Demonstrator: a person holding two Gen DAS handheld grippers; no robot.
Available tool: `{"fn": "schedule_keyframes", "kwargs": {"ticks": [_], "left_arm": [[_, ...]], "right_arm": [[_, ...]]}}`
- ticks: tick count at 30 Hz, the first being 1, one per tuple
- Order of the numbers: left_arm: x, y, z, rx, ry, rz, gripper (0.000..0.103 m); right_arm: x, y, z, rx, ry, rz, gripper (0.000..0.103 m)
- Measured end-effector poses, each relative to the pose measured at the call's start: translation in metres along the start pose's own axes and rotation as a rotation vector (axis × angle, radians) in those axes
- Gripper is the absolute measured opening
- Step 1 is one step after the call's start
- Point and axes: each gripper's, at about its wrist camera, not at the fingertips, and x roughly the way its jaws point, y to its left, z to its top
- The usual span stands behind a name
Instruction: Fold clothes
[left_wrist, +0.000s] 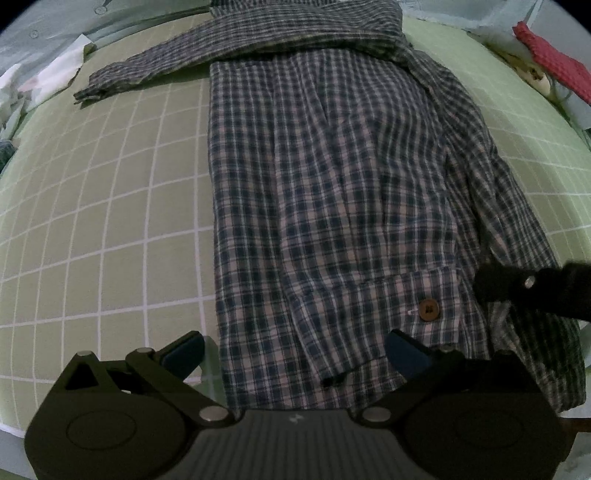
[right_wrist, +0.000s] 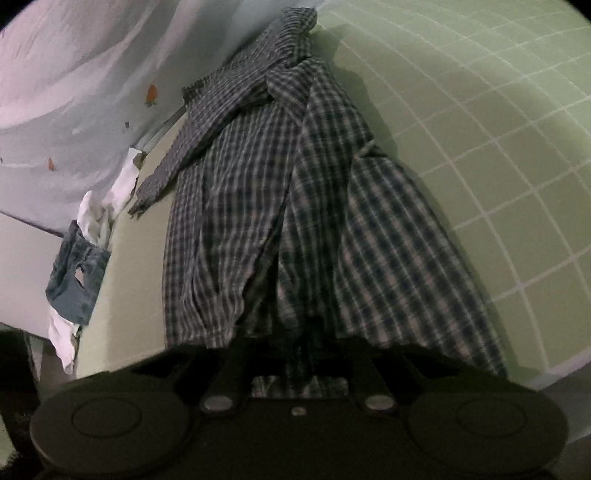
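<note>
Far left edge: a heap of loose laundry (left_wrist: 33, 85), white and pale pieces, lies off the mat, not yet handled.
Mat: a green gridded mat (left_wrist: 110, 206) carries the work; its left half is bare.
Left sleeve: the left sleeve (left_wrist: 173, 61) of the shirt stretches out sideways across the top of the mat, unfolded.
Shirt: a plaid shirt (left_wrist: 325, 192) lies lengthwise down the middle of the mat, collar end away from the camera, hem end nearest.
Left gripper: the left gripper (left_wrist: 295, 350) hangs over the hem end with its fingers well apart, gripping nothing; plaid cloth lies below the gap.
Button: a brown button (left_wrist: 428, 309) on a cuff or placket sits near the right lower corner of the shirt.
Right side of shirt: the right sleeve (left_wrist: 491, 192) appears already brought in along the body, running down the right edge.
Right gripper: the right gripper (left_wrist: 517, 291) shows at that edge as a dark blur; in its own view bunched cloth rises between its fingers, but whether they pinch it I cannot tell.
Far right: a red knitted piece (left_wrist: 554, 70) waits off the mat.
Progress: early to middle, I judge. One side looks folded in; the left sleeve, the left side and the lengthwise fold remain, then the other garments.
</note>
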Motion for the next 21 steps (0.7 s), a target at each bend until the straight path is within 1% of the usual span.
{"fn": "schedule_keyframes", "kwargs": {"ticks": [1,2,4,5,7,8,9,11,13,16,17,19,20,21], "left_arm": [[0.000,-0.001,0.000,0.000,0.001,0.000,0.103],[0.000,-0.002,0.001,0.000,0.001,0.000,0.103],[-0.001,-0.004,0.001,-0.001,0.000,0.000,0.103],[-0.001,-0.004,0.001,-0.001,-0.002,-0.001,0.103],[-0.002,-0.001,0.000,-0.002,-0.004,-0.002,0.103],[0.000,0.001,0.000,-0.002,-0.003,-0.002,0.103],[0.000,0.001,0.000,-0.002,0.000,-0.003,0.103],[0.000,0.003,0.002,-0.003,0.015,-0.005,0.103],[0.000,0.004,0.006,-0.009,0.037,-0.010,0.103],[-0.007,0.014,0.010,-0.054,0.041,-0.051,0.103],[-0.013,0.019,0.012,-0.069,0.017,-0.060,0.103],[-0.025,0.031,0.018,-0.098,-0.032,-0.075,0.103],[-0.030,0.039,0.024,-0.116,-0.062,-0.062,0.103],[-0.035,0.047,0.029,-0.134,-0.090,-0.049,0.103]], "right_arm": [[-0.003,0.000,0.001,0.007,-0.004,0.008,0.046],[-0.006,0.000,0.003,0.017,-0.012,0.020,0.049],[-0.012,-0.005,0.008,0.051,-0.035,0.063,0.049],[-0.013,-0.008,0.009,0.064,-0.039,0.070,0.049],[-0.010,-0.013,0.012,0.071,-0.023,0.049,0.047],[-0.005,-0.014,0.012,0.062,0.005,0.023,0.043],[-0.002,-0.014,0.012,0.049,0.019,0.017,0.039],[-0.001,-0.010,0.014,0.027,0.031,0.022,0.041],[-0.003,-0.005,0.019,-0.007,0.027,0.023,0.042],[-0.011,0.010,0.036,-0.084,-0.032,0.022,0.050],[-0.014,0.016,0.043,-0.113,-0.056,0.017,0.055],[-0.018,0.028,0.058,-0.178,-0.110,-0.007,0.061],[-0.018,0.033,0.066,-0.202,-0.131,-0.020,0.068],[-0.017,0.037,0.074,-0.223,-0.152,-0.032,0.070]]}}
